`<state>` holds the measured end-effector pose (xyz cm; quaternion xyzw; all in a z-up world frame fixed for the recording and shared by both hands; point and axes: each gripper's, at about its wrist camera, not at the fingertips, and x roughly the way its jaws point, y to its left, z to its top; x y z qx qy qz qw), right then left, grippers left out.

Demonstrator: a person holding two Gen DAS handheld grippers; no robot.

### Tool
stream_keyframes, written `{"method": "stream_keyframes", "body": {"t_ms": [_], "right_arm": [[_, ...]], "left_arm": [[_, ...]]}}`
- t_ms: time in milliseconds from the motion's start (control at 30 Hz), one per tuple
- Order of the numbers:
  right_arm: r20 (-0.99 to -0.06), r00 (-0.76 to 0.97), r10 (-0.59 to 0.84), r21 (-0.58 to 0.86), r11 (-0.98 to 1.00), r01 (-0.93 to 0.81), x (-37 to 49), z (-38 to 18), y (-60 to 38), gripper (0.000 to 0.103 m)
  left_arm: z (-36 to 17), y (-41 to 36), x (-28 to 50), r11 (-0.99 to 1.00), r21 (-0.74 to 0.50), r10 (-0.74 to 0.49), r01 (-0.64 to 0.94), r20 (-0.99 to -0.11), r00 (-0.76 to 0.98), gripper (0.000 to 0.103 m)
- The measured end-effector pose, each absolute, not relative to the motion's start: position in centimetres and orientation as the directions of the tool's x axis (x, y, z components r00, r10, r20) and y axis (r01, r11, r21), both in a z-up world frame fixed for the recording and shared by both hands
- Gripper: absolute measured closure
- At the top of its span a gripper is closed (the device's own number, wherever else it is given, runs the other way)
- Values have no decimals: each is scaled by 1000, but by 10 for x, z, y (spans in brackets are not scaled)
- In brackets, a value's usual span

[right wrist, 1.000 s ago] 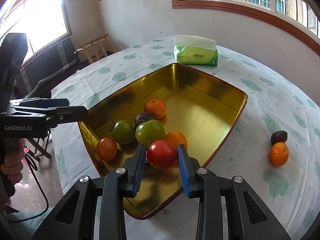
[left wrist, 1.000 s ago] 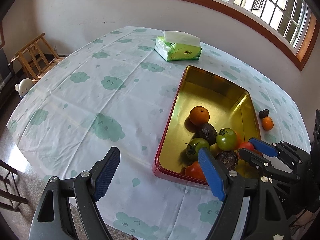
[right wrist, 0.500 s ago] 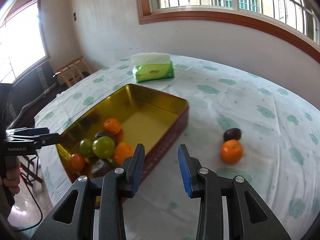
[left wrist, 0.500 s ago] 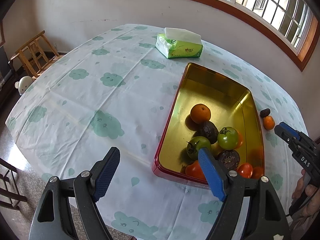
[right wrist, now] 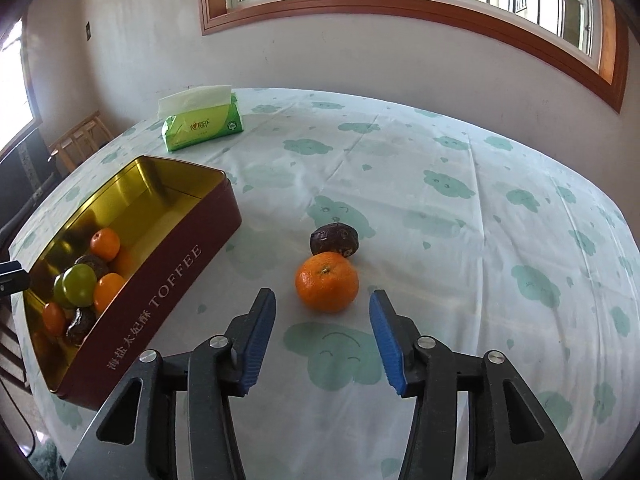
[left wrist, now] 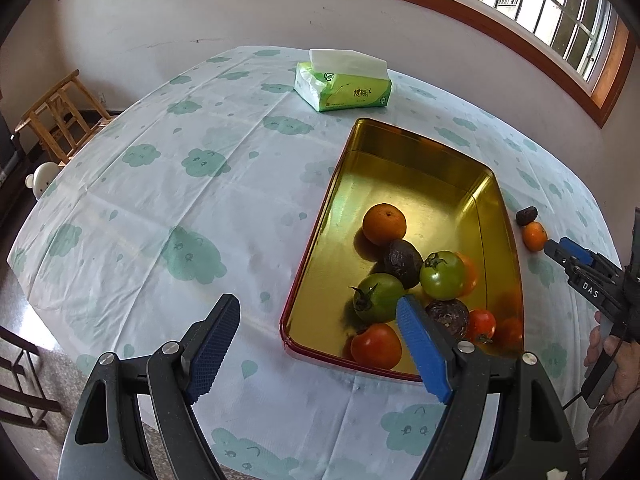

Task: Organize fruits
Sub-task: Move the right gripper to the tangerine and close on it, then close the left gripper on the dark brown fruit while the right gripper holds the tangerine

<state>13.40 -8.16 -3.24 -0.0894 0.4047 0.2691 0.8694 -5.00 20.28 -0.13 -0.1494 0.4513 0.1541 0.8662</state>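
Hidden from me: dark fruit (left wrist: pixel 450 312) in the tin (left wrist: pixel 400 136), half behind my left tongs (left wrist: pixel 316 340) (blue pad covers it); chair (left wrist: pixel 12 380) cut by frame edge.

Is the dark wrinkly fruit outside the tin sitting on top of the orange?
No, the dark fruit rests on the tablecloth just behind the orange.

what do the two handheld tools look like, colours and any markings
Both are black plastic frames with silver rivets and two fingers faced with ribbed blue pads. The left tool and the right tool match in build. In the left wrist view, the right tool shows white "DAS" lettering on its side and a thin black cable below it.
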Motion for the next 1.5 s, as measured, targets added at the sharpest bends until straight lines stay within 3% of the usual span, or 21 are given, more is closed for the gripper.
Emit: {"method": "stream_keyframes", "body": {"t_ms": [567, 667, 833, 1500], "right_arm": [[-790, 483, 377, 73, 841, -536, 162, -64, -64, 51], [-787, 485, 381, 72, 837, -542, 162, -64, -63, 60], [-787, 478, 390, 81, 834, -546, 161, -64, -69, 61], [-787, 579, 211, 38, 955, -295, 159, -62, -222, 61]], "left_arm": [[13, 162, -7, 949, -73, 117, -306, -822, 558, 25], [11, 148, 4, 958, -62, 108, -279, -826, 553, 25], [8, 124, 22, 971, -65, 76, -231, -829, 554, 25], [-3, 10, 109, 997, -72, -60, 1, -823, 564, 25]]}}
